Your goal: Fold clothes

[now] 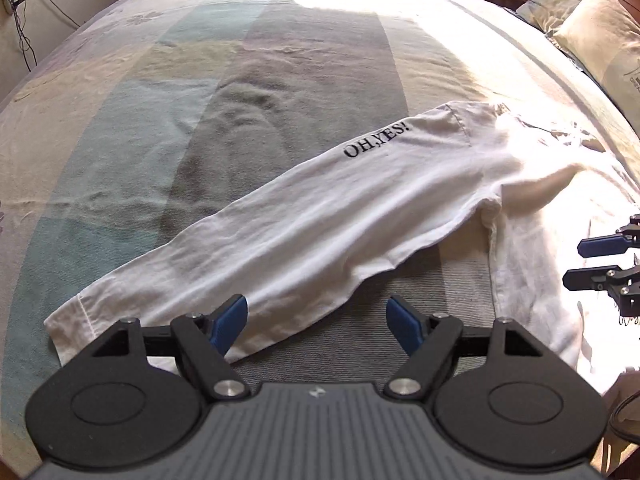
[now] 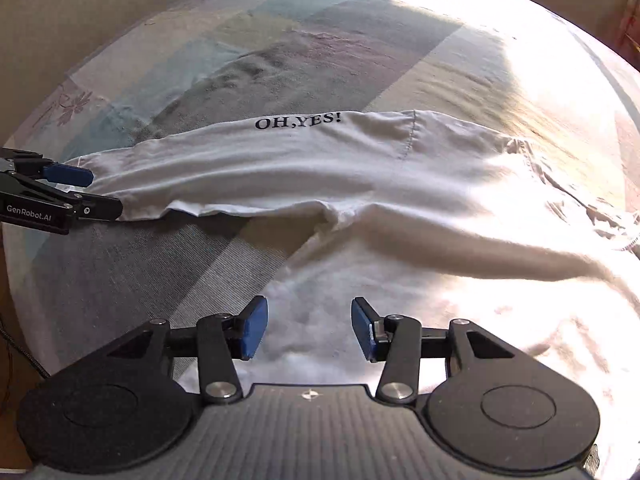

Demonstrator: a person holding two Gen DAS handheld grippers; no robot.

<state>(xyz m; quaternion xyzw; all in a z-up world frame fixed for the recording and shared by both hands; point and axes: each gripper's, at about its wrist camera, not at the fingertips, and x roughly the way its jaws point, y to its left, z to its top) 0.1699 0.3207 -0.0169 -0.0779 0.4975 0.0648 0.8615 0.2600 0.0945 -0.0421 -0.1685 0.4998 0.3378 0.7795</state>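
A white long-sleeved shirt (image 1: 320, 224) lies on the bed, printed "OH,YES!" (image 1: 376, 142) along the sleeve. The sleeve stretches from the cuff at lower left up to the shoulder at right. My left gripper (image 1: 316, 322) hovers open just over the sleeve's near edge, nothing between its blue pads. In the right wrist view the same shirt (image 2: 360, 184) spreads across the middle, its body in bright sun at right. My right gripper (image 2: 308, 328) is open above the shirt's body, holding nothing. The left gripper (image 2: 100, 192) shows at the sleeve's cuff end.
The bed is covered by a patchwork spread (image 1: 160, 100) of grey, blue and cream. Pillows (image 1: 600, 36) lie at the far right by a wooden headboard. Cables (image 1: 22, 20) hang on the wall at the left. Strong sunlight washes out the right side.
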